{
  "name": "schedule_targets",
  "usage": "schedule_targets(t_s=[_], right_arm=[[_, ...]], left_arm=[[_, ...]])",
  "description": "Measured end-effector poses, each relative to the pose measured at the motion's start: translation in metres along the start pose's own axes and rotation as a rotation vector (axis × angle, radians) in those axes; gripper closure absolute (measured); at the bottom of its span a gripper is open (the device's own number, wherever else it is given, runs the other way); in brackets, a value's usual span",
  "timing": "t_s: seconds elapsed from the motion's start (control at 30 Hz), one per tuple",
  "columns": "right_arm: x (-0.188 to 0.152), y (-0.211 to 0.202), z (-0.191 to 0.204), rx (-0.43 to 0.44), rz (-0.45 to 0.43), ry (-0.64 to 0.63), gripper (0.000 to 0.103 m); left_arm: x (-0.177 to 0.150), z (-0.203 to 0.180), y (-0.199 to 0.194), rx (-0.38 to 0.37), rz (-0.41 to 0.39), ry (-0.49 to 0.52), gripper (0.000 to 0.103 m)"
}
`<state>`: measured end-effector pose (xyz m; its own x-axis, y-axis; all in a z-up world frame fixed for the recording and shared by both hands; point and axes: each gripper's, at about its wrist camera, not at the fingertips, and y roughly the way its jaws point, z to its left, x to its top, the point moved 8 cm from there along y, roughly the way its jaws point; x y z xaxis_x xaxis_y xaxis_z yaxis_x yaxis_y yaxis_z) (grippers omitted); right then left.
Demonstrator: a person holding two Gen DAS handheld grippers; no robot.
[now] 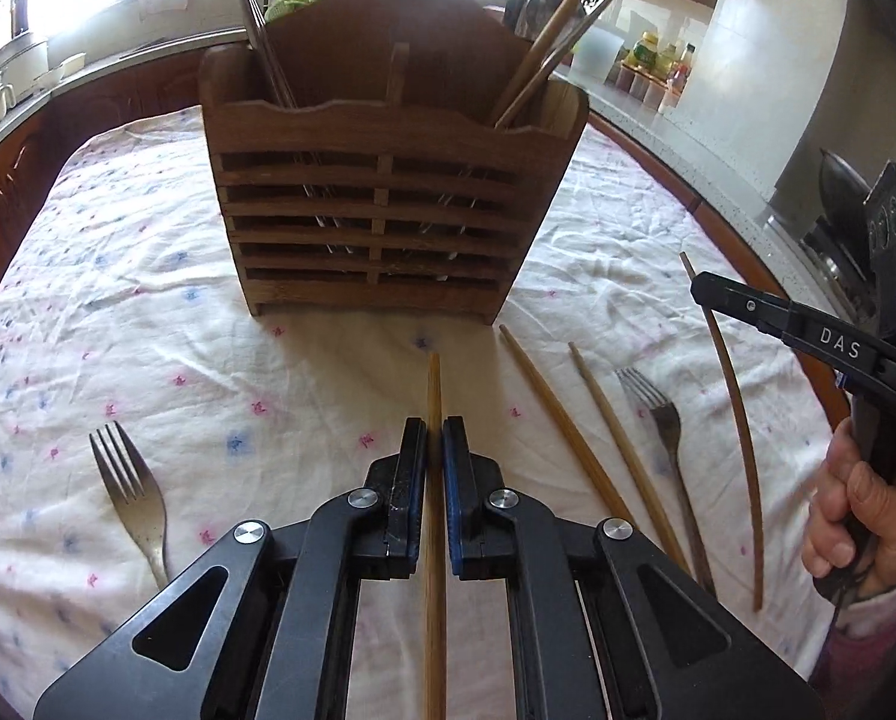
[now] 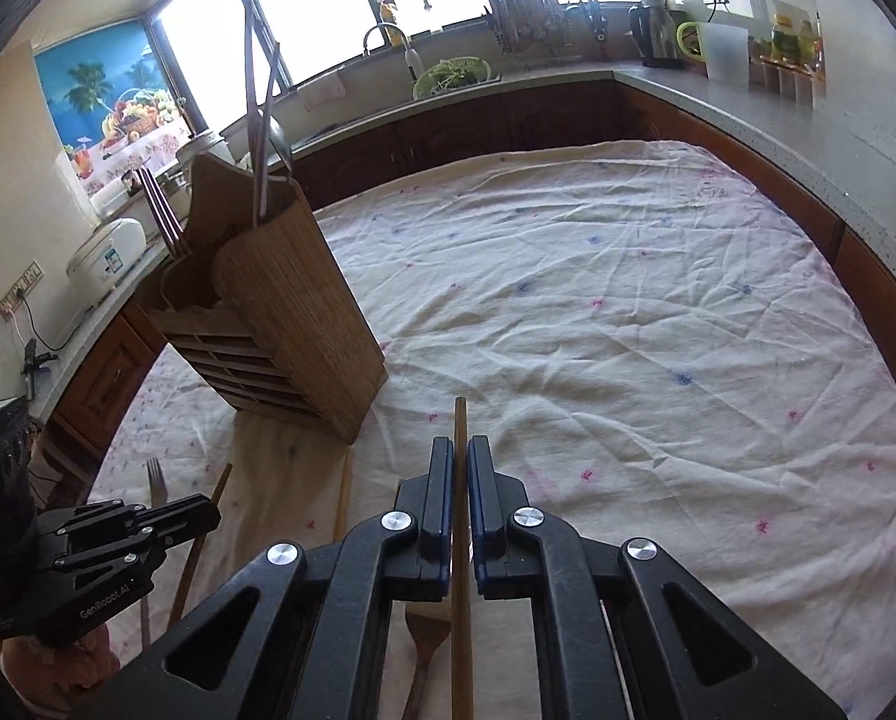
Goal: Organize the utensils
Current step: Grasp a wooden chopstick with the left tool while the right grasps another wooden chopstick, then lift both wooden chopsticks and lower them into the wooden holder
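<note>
A wooden slatted utensil holder [image 1: 381, 180] stands on the cloth-covered table; it holds metal utensils in its left compartment and wooden chopsticks in its right. My left gripper [image 1: 434, 438] is shut on a wooden chopstick [image 1: 434, 378] in front of the holder. My right gripper [image 2: 460, 456] is shut on another wooden chopstick [image 2: 460, 420], right of the holder [image 2: 279, 324]; it shows in the left wrist view [image 1: 706, 291] with its curved chopstick [image 1: 742, 438]. Two chopsticks [image 1: 574, 444] and a fork [image 1: 664, 420] lie right of centre; another fork [image 1: 129, 480] lies left.
The table carries a white floral cloth [image 2: 628, 312]. A kitchen counter [image 2: 718, 96] curves around it with a sink, kettle, bottles and a rice cooker [image 2: 105, 264]. A wooden spatula [image 2: 426, 648] lies under my right gripper.
</note>
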<state>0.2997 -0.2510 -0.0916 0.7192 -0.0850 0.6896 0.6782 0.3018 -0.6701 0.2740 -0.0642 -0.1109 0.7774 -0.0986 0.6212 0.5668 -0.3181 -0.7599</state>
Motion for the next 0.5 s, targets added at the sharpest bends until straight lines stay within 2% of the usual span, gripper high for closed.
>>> schedule_targets(t_s=[0.27, 0.5], right_arm=[[0.02, -0.065, 0.025, 0.066, -0.126, -0.004, 0.098], [0.036, -0.114, 0.051, 0.096, -0.232, -0.038, 0.098]], left_arm=[[0.016, -0.007, -0.068, -0.077, -0.132, -0.028, 0.098], [0.024, -0.009, -0.119, -0.098, -0.235, -0.026, 0.098]])
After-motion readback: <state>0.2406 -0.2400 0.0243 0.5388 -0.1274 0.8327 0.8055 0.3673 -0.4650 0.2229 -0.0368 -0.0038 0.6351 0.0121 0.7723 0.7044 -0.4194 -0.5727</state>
